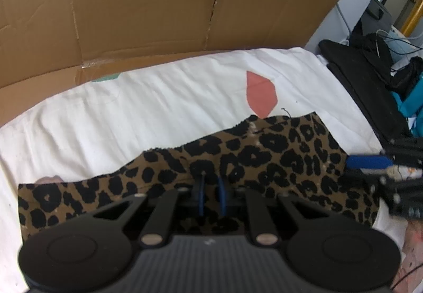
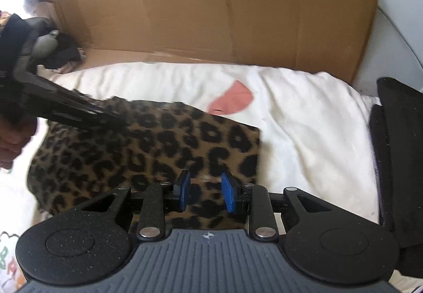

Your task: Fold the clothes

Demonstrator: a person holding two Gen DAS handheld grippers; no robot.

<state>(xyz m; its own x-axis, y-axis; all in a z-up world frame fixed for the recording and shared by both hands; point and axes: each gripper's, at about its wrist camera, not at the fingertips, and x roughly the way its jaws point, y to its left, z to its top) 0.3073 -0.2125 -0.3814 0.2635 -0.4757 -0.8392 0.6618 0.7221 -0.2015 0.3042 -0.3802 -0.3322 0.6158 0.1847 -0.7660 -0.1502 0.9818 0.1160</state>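
Here, a leopard-print cloth (image 1: pixel 238 161) lies flat on a white sheet (image 1: pixel 132 113), in front of a cardboard wall (image 1: pixel 158 2). It looks light, soft and limp, a thin knit that will sag and drag if lifted by one point. It isn't slippery or fragile; best held at corners or along a hem, both ends at once, so the fold line stays straight.

Left side first: the left gripper (image 1: pixel 210 196) points steeply down at the near middle of the cloth, jaws nearly closed. The blue pads sit close together with print showing in the thin gap; probably pinching a bit of fabric, but the view is too tight to be sure. In the right wrist view the same tool comes in from the left edge with a hand (image 2: pixel 10 145) behind it, tip low over the cloth's far left part.

Right side: the right gripper (image 2: pixel 205 191) hovers tilted down over the near right edge of the cloth, close to its square right corner (image 2: pixel 257 131). Its jaws stand apart, nothing between the pads, no grip. A dark bag (image 2: pixel 396 147) sits off the sheet's right edge, well clear.
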